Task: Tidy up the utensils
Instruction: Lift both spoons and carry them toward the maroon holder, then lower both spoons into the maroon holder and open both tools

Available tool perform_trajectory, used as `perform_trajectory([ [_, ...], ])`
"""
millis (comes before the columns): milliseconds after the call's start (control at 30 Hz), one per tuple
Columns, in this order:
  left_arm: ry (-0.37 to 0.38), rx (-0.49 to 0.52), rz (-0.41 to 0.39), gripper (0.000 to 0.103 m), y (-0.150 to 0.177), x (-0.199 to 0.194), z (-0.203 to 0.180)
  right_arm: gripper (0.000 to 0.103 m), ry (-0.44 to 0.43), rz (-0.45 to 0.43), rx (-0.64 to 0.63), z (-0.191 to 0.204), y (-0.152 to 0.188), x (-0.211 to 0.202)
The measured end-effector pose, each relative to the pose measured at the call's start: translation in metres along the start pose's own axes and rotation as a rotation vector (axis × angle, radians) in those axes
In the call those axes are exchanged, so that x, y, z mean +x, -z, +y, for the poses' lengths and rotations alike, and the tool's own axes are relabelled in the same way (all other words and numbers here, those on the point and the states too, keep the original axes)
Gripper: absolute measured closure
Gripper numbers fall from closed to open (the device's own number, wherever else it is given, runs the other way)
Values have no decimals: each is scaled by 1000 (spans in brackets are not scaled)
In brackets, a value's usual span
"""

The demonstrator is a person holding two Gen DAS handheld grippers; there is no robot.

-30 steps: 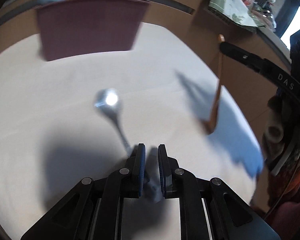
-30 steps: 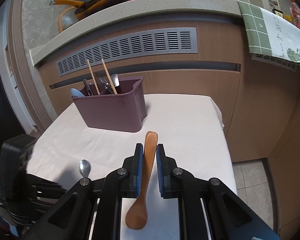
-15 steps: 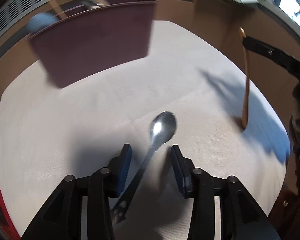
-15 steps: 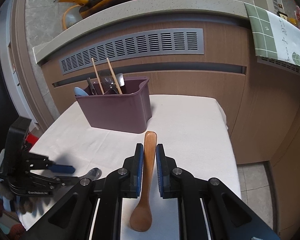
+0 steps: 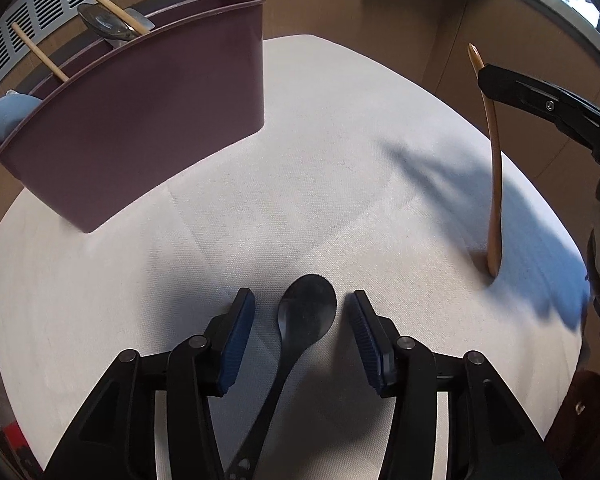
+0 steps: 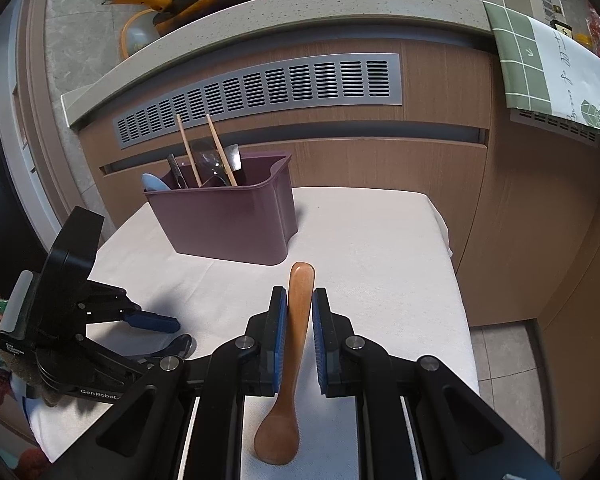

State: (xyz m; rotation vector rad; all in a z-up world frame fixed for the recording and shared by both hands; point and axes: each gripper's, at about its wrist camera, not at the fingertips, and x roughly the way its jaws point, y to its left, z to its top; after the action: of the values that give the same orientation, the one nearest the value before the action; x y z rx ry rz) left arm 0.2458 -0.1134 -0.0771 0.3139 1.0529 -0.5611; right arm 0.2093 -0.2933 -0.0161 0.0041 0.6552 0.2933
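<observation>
A metal spoon (image 5: pixel 307 312) lies flat on the white cloth, with its bowl between the fingertips of my left gripper (image 5: pixel 300 300). That gripper is open wide and its pads are clear of the spoon. In the right wrist view the left gripper (image 6: pixel 172 340) sits low at the left over the spoon's bowl (image 6: pixel 183 345). My right gripper (image 6: pixel 300 312) is shut on a wooden spoon (image 6: pixel 298 320), handle pointing forward. Seen from the left wrist, the wooden spoon (image 5: pixel 495 168) stands steeply and its lower end meets the cloth. A purple caddy (image 6: pixel 228 220) stands behind.
The caddy (image 5: pixel 140 120) holds two chopsticks (image 6: pixel 188 152), a blue spoon (image 6: pixel 154 182) and metal utensils. A wooden cabinet with a grey vent (image 6: pixel 260 92) rises behind the table. The table's right edge (image 6: pixel 456 280) drops to a tiled floor. A green checked towel (image 6: pixel 548 80) hangs at right.
My left gripper has opened and let go of the metal spoon, which now lies on the cloth between the jaws. The left gripper rolled and shifted. The right gripper kept still.
</observation>
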Motion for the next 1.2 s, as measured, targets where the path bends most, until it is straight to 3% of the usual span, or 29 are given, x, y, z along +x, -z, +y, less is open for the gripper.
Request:
perform_trajectory([
  [33,-11,-12,-13,62,-1,-1,3,91,0,0,1,0,0,0],
  [67,-17,-27,-26,73,-1,-1,6,91,-1,0,3,0,0,0],
  [367,-12,-206,-154,74,9,-28,33,92,-11,-22,-6,5,-4,-7],
  [600,-13,-318,-439,74,13,-100,50,92,-17,-58,-1,9,-11,-14],
  [733,-50,-330,-605,74,-6,-154,62,92,-25,-82,-22,19,-24,-18],
  [833,-74,-338,-741,74,-37,-199,74,92,-37,-156,-68,32,-54,-32],
  [967,-64,-404,-872,74,-74,-239,103,92,-37,-339,-156,58,-124,-66],
  [1067,-32,-461,-925,74,-88,-243,129,92,-27,-400,-193,74,-172,-69],
  [1200,-29,-495,-929,74,-92,-219,154,92,-22,-405,-205,86,-199,-39],
])
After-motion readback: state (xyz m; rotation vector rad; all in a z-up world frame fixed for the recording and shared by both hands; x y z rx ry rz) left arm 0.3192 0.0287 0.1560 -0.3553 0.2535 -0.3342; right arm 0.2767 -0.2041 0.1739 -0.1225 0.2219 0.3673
